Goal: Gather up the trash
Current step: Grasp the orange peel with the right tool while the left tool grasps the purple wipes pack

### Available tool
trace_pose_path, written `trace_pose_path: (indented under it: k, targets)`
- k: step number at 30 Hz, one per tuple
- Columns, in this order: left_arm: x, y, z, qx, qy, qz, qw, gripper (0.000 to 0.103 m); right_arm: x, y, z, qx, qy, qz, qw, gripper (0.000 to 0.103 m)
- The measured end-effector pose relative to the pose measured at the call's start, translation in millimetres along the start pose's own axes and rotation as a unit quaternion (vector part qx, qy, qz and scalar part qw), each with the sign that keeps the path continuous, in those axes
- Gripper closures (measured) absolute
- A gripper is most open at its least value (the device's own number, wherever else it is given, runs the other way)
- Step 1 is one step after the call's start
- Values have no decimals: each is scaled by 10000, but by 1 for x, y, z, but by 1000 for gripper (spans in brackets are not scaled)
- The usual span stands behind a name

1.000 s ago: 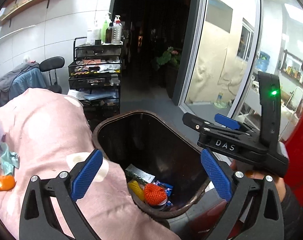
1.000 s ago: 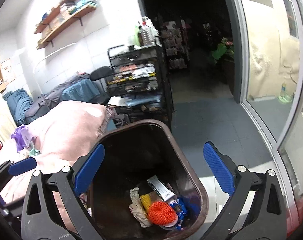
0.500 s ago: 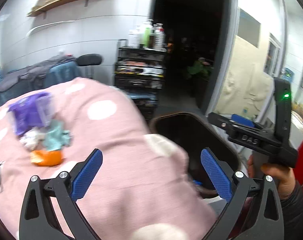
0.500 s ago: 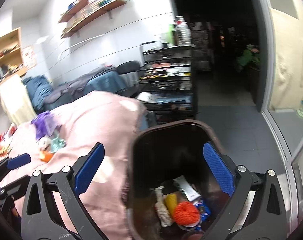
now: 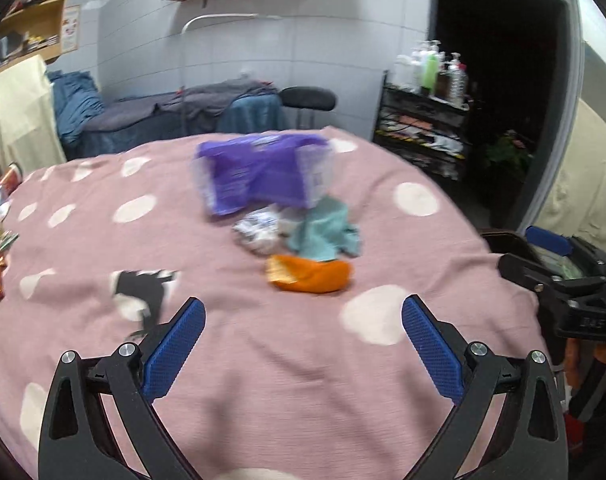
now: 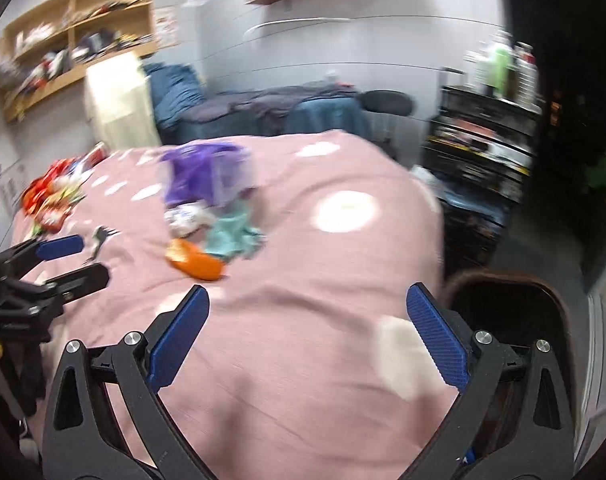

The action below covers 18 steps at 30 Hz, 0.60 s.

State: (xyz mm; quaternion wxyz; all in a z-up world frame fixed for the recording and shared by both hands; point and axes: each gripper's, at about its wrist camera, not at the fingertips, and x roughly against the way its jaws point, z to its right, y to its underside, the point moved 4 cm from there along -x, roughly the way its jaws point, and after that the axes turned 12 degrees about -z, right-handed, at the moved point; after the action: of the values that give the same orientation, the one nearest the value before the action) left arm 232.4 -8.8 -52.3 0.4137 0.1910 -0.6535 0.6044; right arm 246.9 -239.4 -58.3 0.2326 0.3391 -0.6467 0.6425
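A pile of trash lies on the pink spotted cloth point(image 5: 263, 360): a purple plastic bag point(image 5: 259, 172), a crumpled white wrapper point(image 5: 259, 232), a teal cloth scrap point(image 5: 323, 232) and an orange peel point(image 5: 311, 274). A small black item point(image 5: 143, 292) lies to their left. My left gripper point(image 5: 303, 344) is open and empty, just short of the peel. My right gripper point(image 6: 307, 332) is open and empty over the cloth, with the peel point(image 6: 195, 262) ahead to its left. The dark bin point(image 6: 515, 312) stands at the table's right edge.
Red snack packets point(image 6: 51, 200) lie at the table's far left. A black wire cart with bottles point(image 5: 423, 120), a chair and a bed with blue and grey bedding point(image 5: 163, 116) stand behind. Wall shelves hang above. A glass door is at the right.
Both grippers have swung left from over the bin to over the pink table. The trash pile now lies ahead of them. Both stay open and empty.
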Motion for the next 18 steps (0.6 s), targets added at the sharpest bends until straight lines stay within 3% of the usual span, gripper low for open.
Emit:
trace_pose_path:
  k: [7, 10, 15, 18]
  targets:
    - [-9, -2, -49, 480, 135, -222, 9985, 5, -39, -26, -54, 565, -206, -427, 9973, 6]
    - [-15, -7, -56, 521, 141, -261, 9982, 5, -57, -35, -71, 887, -373, -774, 9923, 6]
    - [-24, -17, -67, 628, 284, -318, 9971, 6, -94, -47, -98, 1576, -247, -1307, 9785, 6]
    - [-30, -23, -74, 692, 333, -339, 9965, 6, -119, -53, -109, 1846, -241, -1649, 9686, 17]
